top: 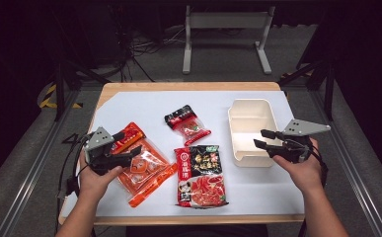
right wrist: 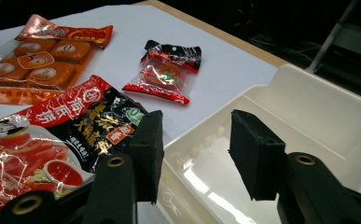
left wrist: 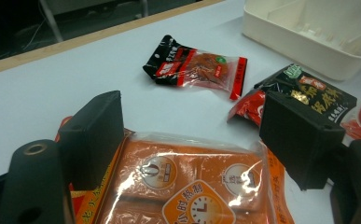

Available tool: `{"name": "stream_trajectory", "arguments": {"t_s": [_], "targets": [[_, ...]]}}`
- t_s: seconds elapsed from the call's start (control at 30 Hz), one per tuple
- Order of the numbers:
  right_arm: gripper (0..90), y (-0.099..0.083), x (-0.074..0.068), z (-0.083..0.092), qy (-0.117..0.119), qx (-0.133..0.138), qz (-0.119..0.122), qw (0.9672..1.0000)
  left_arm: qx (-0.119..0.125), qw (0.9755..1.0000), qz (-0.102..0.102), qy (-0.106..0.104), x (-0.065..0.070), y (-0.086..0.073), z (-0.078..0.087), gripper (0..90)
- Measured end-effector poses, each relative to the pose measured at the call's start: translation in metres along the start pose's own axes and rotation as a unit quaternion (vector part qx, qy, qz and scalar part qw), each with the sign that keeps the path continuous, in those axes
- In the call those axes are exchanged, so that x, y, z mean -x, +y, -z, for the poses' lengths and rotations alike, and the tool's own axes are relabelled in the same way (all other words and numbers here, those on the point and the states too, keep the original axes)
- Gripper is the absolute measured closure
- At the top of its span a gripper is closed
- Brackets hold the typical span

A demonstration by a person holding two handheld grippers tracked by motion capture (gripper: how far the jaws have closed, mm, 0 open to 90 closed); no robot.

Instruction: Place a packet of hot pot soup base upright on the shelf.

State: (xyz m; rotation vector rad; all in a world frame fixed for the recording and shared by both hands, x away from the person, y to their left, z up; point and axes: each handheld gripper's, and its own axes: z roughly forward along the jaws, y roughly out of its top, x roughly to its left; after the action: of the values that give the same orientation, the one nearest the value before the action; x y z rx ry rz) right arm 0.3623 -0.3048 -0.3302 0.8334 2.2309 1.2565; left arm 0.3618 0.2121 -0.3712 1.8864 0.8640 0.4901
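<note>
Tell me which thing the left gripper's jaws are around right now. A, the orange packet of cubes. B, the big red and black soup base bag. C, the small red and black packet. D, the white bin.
A: in the left gripper view the open left gripper has its jaws on either side of the orange packet, pads not pressing on it; the high view agrees.

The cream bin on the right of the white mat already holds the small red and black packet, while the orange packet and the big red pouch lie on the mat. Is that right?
Not quite. The cream bin is empty, as the high view and the right gripper view show. The small red and black packet lies on the white mat, left of the bin. The orange packet and the big red pouch do lie on the mat.
</note>
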Motion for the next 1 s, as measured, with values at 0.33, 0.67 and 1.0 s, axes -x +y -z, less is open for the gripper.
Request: {"name": "stream_trajectory", "arguments": {"t_s": [0.33,0.67,1.0], "targets": [[49.3,-0.003,0.005,0.002,0.001,0.015,-0.01,0.9998,0.012,0.9992,0.031,-0.02,0.006,0.002,-0.011,25.5],[48.0,-0.007,0.008,0.015,-0.011,0.015,-0.021,0.9996,0.002,0.998,0.037,-0.052,0.02,0.031,-0.041,22.3],[44.8,-0.006,0.01,0.012,-0.007,0.01,-0.028,0.9995,0.01,0.9967,0.041,-0.07,0.034,0.054,-0.07,16.1]]}}
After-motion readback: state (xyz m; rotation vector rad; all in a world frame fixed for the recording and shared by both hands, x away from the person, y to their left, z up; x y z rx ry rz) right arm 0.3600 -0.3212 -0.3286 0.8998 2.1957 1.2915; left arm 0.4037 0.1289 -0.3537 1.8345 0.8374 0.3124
